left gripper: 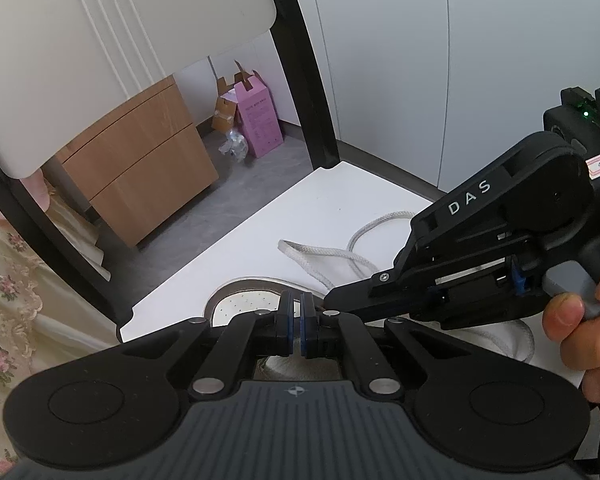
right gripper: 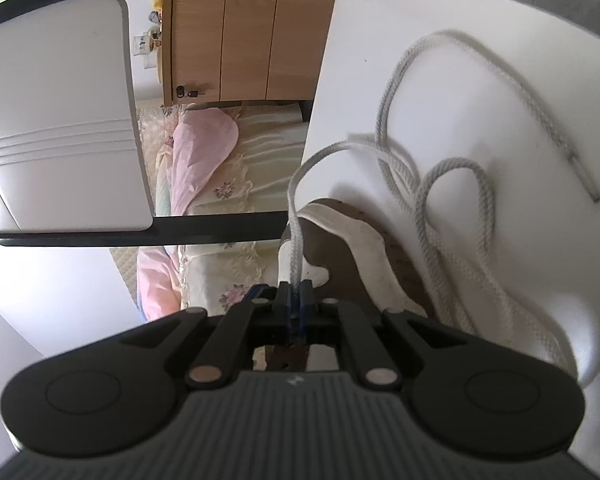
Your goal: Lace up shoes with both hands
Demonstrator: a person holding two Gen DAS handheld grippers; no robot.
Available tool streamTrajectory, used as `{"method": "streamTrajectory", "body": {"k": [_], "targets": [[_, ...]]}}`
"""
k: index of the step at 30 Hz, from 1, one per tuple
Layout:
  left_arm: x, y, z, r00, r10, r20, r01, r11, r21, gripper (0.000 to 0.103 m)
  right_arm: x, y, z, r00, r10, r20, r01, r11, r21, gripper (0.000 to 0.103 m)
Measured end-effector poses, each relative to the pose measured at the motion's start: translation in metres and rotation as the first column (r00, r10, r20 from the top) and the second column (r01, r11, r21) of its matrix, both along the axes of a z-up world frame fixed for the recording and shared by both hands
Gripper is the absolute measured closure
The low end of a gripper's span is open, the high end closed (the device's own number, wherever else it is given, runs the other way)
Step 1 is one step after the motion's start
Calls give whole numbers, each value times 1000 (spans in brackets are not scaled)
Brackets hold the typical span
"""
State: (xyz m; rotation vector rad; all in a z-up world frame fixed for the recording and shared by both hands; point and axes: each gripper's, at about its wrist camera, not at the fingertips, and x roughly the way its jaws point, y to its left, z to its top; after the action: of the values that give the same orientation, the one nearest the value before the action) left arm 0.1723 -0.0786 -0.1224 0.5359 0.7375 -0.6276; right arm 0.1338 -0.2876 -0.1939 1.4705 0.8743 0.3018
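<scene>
On the white table (right gripper: 500,20), the shoe (right gripper: 364,240) lies at twelve o'clock of the right gripper (right gripper: 296,300), which pinches the lace (right gripper: 294,216) taut, likely for threading. The left gripper (left gripper: 298,312), at nine o'clock of the right, is clenched; what it holds is unclear.

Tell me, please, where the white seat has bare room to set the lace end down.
Bare white seat lies between the black chair post and the lace loops. It is crowded nearer: the shoe, both grippers and the coiled lace beside it.
</scene>
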Motion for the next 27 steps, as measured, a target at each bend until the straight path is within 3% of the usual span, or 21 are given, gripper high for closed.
{"method": "streamTrajectory", "body": {"k": [2,5,6,7,9,11,13,15,22,25,27], "targets": [[1,1,-1,1000,-1,-5,1,1000,-5,99,-2,-2,-1,1000,-7,-6,7,1000,0,94],[2,1,-2,1000,-3,-9,3,1000,-1,99,-8,-9,-6,999,-41,-31,42,999,19,80],[2,1,-2,1000,-4,-10,4,1000,-1,99,-9,-11,-6,998,-52,-38,52,998,21,72],[3,2,-2,1000,-4,-12,4,1000,-3,99,-10,-12,-7,997,-61,-44,62,998,23,71],[3,3,-2,1000,-7,-14,7,1000,-6,99,-10,-12,-8,997,-63,-48,65,997,39,71],[3,3,-2,1000,-9,-15,9,1000,-8,99,-10,-11,-10,996,-69,-50,72,996,60,78],[4,3,-1,1000,-12,-16,12,1000,-10,99,-10,-9,-11,996,-65,-57,69,995,75,94],[4,2,-1,1000,-18,-16,17,1000,-14,99,-9,-7,-13,996,-58,-63,63,994,92,99],[2,4,-3,1000,-4,6,5,999,-33,99,-14,-5,-19,993,-77,-95,93,978,187,99],[1,8,-4,1000,25,3,-25,998,-59,99,-14,-9,-19,993,-73,-96,91,977,192,95],[-3,13,-3,999,49,5,-49,996,-79,99,-15,-13,-14,993,-75,-86,87,985,148,95]]}}
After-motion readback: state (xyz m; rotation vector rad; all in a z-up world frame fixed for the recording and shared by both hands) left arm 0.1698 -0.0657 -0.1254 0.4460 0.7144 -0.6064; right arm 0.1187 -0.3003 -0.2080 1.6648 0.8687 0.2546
